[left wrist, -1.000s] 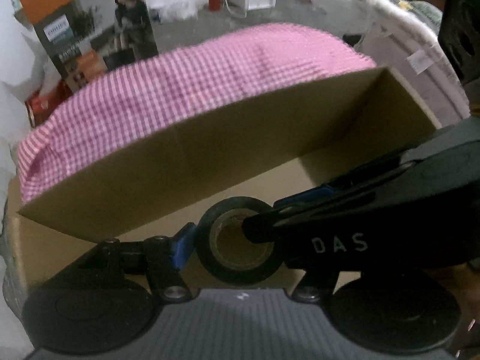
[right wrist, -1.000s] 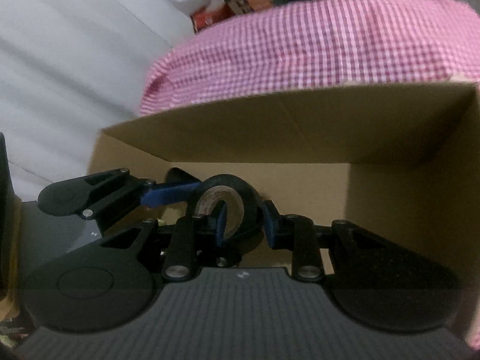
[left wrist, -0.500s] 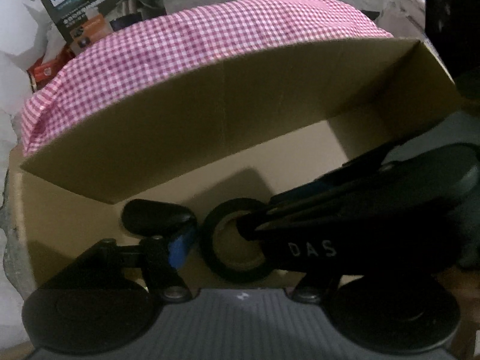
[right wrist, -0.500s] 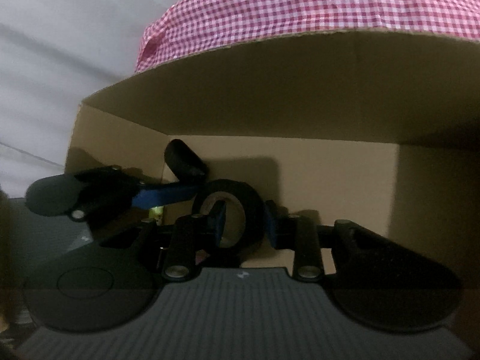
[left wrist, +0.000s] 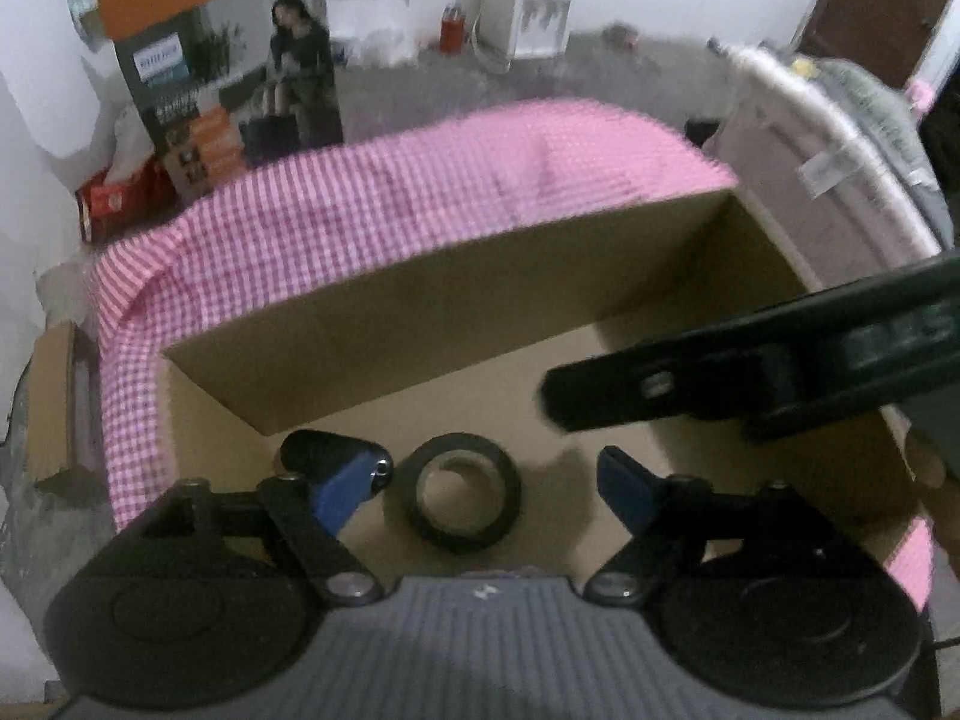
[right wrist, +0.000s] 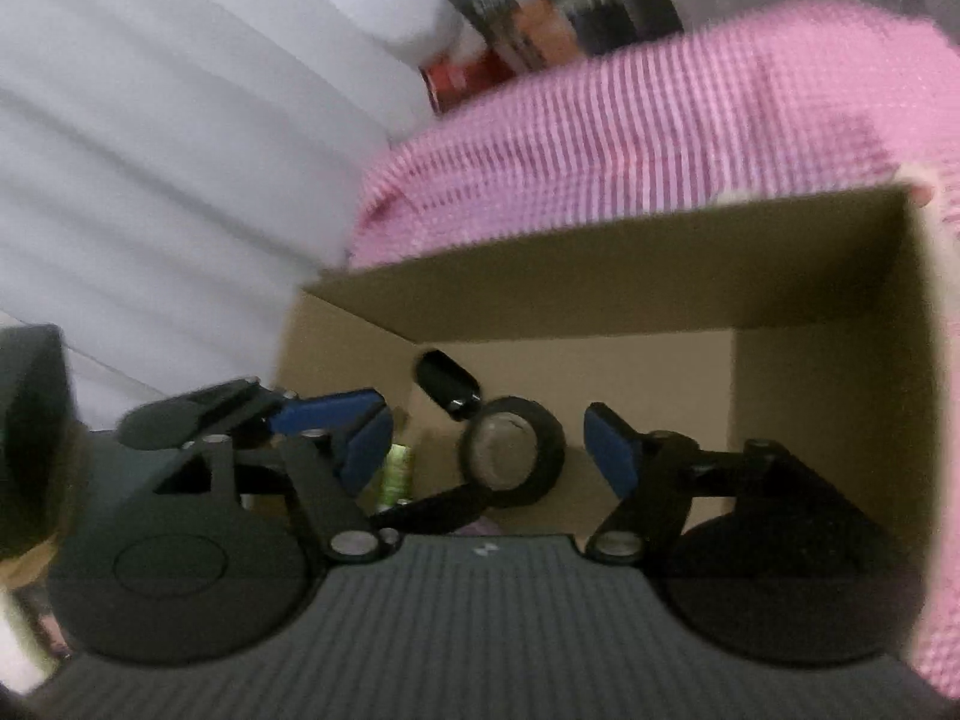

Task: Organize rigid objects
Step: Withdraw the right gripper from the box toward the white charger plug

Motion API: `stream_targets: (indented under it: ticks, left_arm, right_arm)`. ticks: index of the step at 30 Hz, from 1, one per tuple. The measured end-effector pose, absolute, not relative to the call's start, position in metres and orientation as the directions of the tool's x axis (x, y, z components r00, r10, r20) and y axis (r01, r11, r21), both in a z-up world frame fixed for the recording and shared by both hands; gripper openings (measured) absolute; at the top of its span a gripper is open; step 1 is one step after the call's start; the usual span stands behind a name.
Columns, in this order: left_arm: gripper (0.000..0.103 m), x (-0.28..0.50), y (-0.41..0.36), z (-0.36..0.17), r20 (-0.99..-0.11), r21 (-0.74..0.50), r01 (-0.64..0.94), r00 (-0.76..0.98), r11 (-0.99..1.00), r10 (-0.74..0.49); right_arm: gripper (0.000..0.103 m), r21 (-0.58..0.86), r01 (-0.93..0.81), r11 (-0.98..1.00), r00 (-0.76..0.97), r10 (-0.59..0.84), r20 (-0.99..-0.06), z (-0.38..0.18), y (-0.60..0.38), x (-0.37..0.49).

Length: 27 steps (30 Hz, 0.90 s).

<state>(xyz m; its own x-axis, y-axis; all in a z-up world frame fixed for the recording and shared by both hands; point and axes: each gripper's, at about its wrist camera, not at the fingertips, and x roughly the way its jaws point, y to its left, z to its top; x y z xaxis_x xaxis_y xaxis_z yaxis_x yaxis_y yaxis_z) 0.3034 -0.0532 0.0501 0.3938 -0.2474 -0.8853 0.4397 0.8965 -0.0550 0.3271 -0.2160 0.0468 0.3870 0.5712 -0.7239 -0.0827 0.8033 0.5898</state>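
Note:
A black tape roll [left wrist: 465, 492] lies flat on the floor of an open cardboard box [left wrist: 456, 306]. My left gripper [left wrist: 483, 489] hangs above it, jaws opening, with the roll loose between the blue pads [left wrist: 342, 495] and touching neither. From the right, one finger [left wrist: 660, 384] of the right gripper reaches over the box. In the right wrist view the tape roll [right wrist: 513, 450] lies free between the opening jaws of my right gripper [right wrist: 489, 444]. A small black oval object [left wrist: 327, 459] rests beside the roll.
The box [right wrist: 630, 288] stands on a pink checked cloth [left wrist: 390, 204]. A green item [right wrist: 396, 468] shows low in the box. Behind are a printed carton [left wrist: 228, 90], a red box [left wrist: 114, 198] and a water dispenser [left wrist: 528, 6]. A padded seat [left wrist: 840, 168] stands at the right.
Both grippers have opened and let go of the tape roll, then risen out of the box. The roll now lies flat on the box floor.

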Motion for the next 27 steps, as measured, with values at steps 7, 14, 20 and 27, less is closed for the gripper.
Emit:
stream_targets:
  ticks: [7,14,20,27]
  left_arm:
    - [0.095,0.248,-0.047,0.102,-0.790,-0.065,0.483,0.510,0.873,-0.341]
    - [0.097,0.172,-0.037,0.121,-0.712,-0.098,0.526,0.556,0.845,-0.429]
    - [0.097,0.107,-0.032,0.101,-0.660,-0.078,0.536,0.604,0.841,-0.446]
    - [0.097,0.065,-0.037,0.051,-0.678,-0.124,0.522,0.577,0.844,-0.456]
  right_arm:
    - [0.086,0.605,-0.182,0.775,0.587,0.580,-0.565,0.110,-0.243,0.233]
    - [0.100,0.587,-0.222,0.778,0.726,0.534,-0.433,0.128,-0.266,0.124]
    - [0.102,0.546,-0.202,0.813,0.763,0.480,-0.433,0.099,-0.258,0.062]
    - [0.102,0.532,-0.162,0.831,0.720,0.468,-0.512,0.057,-0.249,0.034]
